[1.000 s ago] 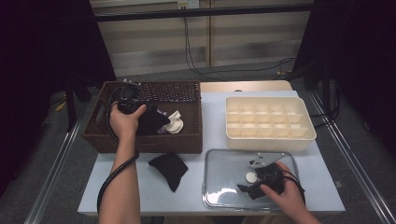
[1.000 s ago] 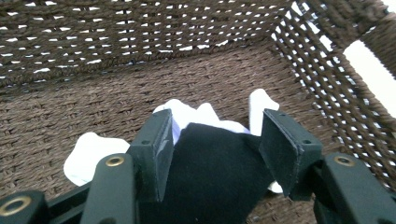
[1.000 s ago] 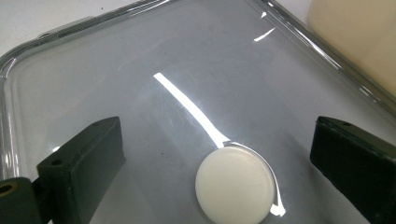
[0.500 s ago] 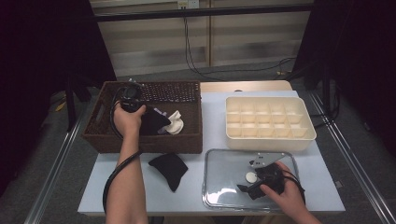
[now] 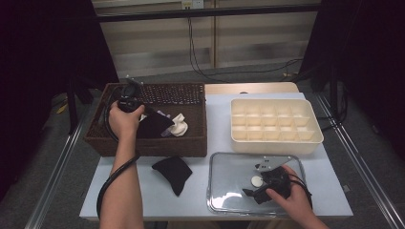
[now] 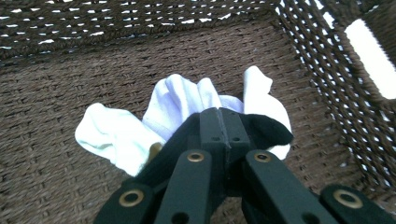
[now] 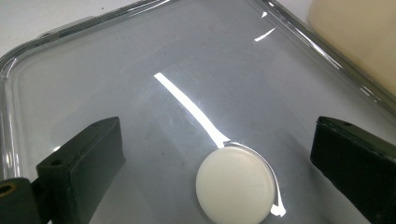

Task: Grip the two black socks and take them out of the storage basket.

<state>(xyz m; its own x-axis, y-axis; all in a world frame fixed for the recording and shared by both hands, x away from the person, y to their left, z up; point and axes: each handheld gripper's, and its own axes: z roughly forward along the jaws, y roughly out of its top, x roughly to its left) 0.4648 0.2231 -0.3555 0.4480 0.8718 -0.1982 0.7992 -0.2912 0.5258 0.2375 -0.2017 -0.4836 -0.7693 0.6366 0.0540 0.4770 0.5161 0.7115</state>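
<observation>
Left tongs (image 6: 219, 126) newly shut on black sock (image 6: 261, 130)

No text, label, brand, number or sign can be read on anything here

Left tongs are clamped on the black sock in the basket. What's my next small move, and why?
Probably lift straight up. The left tongs are shut on the black sock, which lies over the white socks inside the basket; rising first should clear the rim and leave the white ones behind.
</observation>
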